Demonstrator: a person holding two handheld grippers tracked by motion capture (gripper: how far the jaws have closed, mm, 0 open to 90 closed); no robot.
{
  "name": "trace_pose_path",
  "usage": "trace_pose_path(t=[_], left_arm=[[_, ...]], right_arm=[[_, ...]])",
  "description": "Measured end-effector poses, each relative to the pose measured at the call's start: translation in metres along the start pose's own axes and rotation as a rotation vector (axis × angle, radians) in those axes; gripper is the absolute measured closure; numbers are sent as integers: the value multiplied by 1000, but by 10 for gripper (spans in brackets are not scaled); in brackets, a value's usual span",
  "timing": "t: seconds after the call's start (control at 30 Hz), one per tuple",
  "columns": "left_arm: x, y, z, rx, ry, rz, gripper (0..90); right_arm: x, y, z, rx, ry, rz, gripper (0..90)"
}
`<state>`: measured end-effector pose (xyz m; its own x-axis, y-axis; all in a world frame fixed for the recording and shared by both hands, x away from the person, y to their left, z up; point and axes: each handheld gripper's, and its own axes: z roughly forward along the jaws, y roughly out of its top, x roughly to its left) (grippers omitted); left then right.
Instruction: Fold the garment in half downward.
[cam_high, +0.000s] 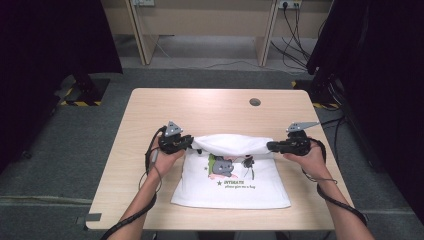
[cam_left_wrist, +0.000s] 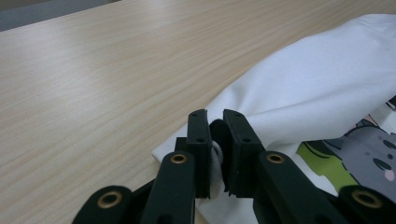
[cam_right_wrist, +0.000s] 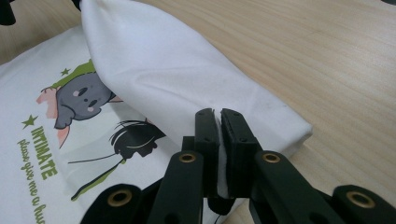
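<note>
**Shirt pinched at both far corners, folded toward the near edge**

Shirt (cam_high: 231, 175), white with a cartoon print and green lettering, lies just below the middle of the high view on the pale wooden table (cam_high: 150, 115). Its far edge is lifted off the table into a loose roll that spans between the two tools. The left tool (cam_high: 192, 143) grips the roll's left end and the right tool (cam_high: 270, 146) its right end; a hand sits behind each, with forearms coming in from the bottom edge. A small dark round cap (cam_high: 255, 102) sits in the table at upper right of centre.

In the left gripper view, the left tool (cam_left_wrist: 215, 122) at lower centre is pressed together on a bunched fold of the shirt (cam_left_wrist: 317, 84), which runs off to the upper right, the print at the right edge.

In the right gripper view, the right tool (cam_right_wrist: 218, 119) at lower centre pinches the shirt (cam_right_wrist: 159, 70) at a folded corner, white cloth squeezed between its jaws. The print lies at the left.
</note>
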<state>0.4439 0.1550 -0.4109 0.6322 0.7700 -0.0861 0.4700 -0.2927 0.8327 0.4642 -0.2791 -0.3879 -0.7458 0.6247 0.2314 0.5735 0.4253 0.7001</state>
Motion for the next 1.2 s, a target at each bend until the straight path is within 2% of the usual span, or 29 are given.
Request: trace_pose_path(t=[0.27, 0.3, 0.87, 1.2], left_arm=[[-5, -2, -6, -13, -3, 25, 811], [-8, -3, -9, -10, -3, 44, 811], [-12, -7, -18, -17, -8, 63, 812], [-16, -8, -24, -19, -9, 90, 811]], right_arm=[[5, -4, -4, -6, 5, -11, 860], [5, -4, -4, -6, 5, -11, 860], [12, -7, -6, -7, 13, -25, 860], [16, -9, -9, -6, 14, -34, 860]])
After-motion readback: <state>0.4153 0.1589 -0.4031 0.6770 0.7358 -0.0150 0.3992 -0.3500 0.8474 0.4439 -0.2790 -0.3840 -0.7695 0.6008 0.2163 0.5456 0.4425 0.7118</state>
